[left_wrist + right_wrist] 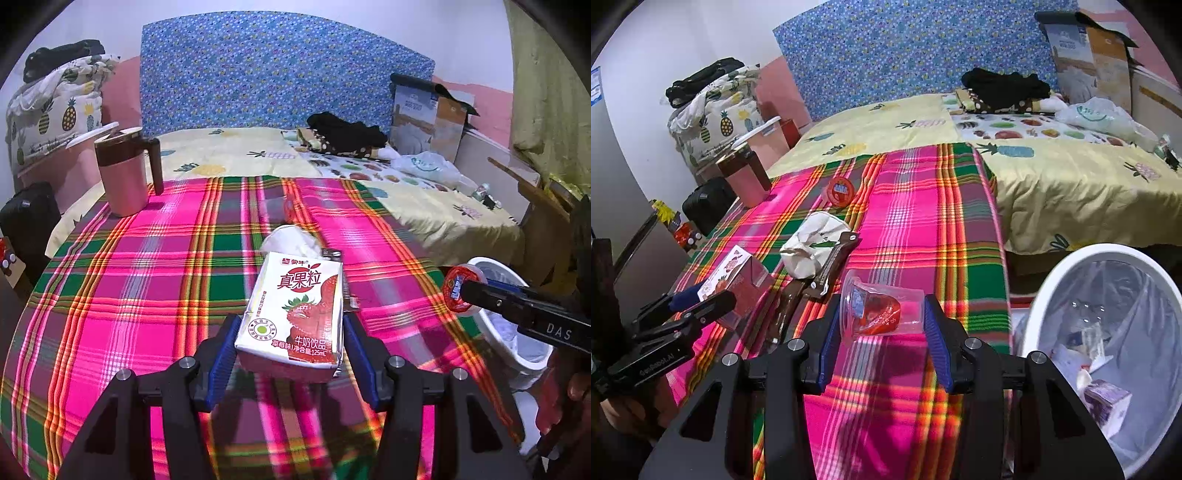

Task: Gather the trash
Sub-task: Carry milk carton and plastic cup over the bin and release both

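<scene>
My left gripper (290, 343) is shut on a strawberry milk carton (295, 310), held just above the plaid cloth (129, 280); it also shows in the right wrist view (738, 277). My right gripper (882, 325) is shut on a clear plastic cup with a red label (879, 308), seen from the left wrist as a red lid (458, 290) near the bin. A crumpled white tissue (812, 251), a brown wrapper (834, 266) and another red-lidded cup (840, 192) lie on the cloth. The white trash bin (1039, 295) with a liner stands at the right, holding several pieces of trash.
A pink jug with a brown handle (125, 173) stands on the cloth's far left. Behind is a bed with a yellow sheet (240, 155), black clothes (347, 134), a plastic bag (424, 166) and a cardboard box (428, 118). A black bag (29, 218) sits at the left.
</scene>
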The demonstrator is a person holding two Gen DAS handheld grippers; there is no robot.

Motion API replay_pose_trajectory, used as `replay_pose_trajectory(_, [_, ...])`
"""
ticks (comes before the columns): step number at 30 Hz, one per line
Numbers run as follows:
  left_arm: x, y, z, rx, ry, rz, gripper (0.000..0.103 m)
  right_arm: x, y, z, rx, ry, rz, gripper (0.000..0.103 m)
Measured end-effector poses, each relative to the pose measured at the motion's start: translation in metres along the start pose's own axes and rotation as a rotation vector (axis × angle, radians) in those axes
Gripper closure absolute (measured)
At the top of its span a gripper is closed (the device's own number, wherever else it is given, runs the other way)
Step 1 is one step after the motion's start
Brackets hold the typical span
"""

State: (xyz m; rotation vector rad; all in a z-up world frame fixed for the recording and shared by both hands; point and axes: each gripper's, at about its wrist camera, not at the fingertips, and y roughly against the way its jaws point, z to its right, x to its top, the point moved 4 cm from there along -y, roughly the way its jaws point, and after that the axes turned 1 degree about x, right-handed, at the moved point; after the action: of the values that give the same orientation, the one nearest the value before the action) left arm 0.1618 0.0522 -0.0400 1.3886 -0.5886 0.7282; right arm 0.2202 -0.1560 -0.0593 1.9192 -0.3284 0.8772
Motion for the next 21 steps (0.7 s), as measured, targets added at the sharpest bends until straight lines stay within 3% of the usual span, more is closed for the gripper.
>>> replay_pose_trajectory(21, [-0.007, 0.027, 0.069, -0.099, -0.059, 0.011, 0.047, -0.014, 0.040, 0.016, -0.052, -0.019, 0.066, 0.059])
